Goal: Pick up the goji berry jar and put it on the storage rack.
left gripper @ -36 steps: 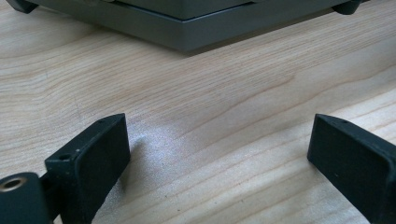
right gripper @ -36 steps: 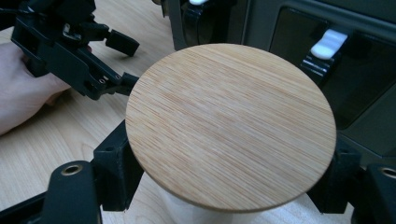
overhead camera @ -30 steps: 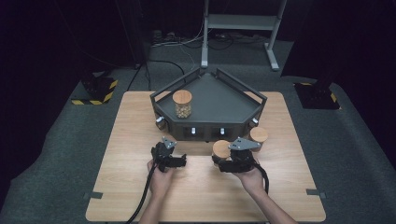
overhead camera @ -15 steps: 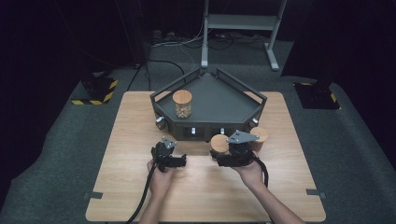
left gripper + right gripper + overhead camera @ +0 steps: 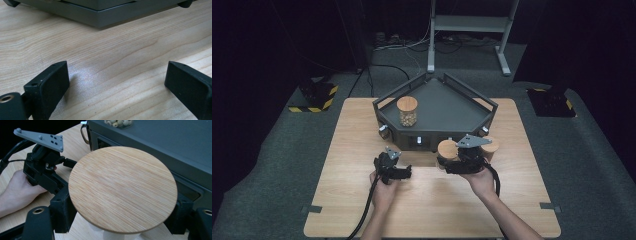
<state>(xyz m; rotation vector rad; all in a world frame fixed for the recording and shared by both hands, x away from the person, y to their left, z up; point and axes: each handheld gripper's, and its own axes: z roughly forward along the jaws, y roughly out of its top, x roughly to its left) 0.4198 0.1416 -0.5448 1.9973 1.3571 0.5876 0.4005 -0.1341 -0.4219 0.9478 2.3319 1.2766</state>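
My right gripper [image 5: 447, 160] is shut on a clear jar with a round wooden lid [image 5: 447, 148], held just in front of the dark grey tray [image 5: 439, 132]. In the right gripper view the lid [image 5: 122, 187] sits between both jaws of that gripper [image 5: 122, 210], and the jar's body below is mostly hidden. A second lidded jar [image 5: 407, 111] with pale round pieces stands on the tray's left side. A third lidded jar [image 5: 490, 146] stands on the table right of my right gripper. My left gripper [image 5: 407, 173] rests open on the table, nothing between its jaws [image 5: 116, 72].
The tray [image 5: 162, 145] has raised walls at its back and small knobs [image 5: 383, 131] along its front. Its base edge [image 5: 100, 17] lies just beyond my left gripper. Bare wooden table [image 5: 432, 205] stretches toward the near edge. Dark floor surrounds it.
My right gripper has carried its jar slightly forward, toward the tray front. The left gripper and the other two jars have stayed put.
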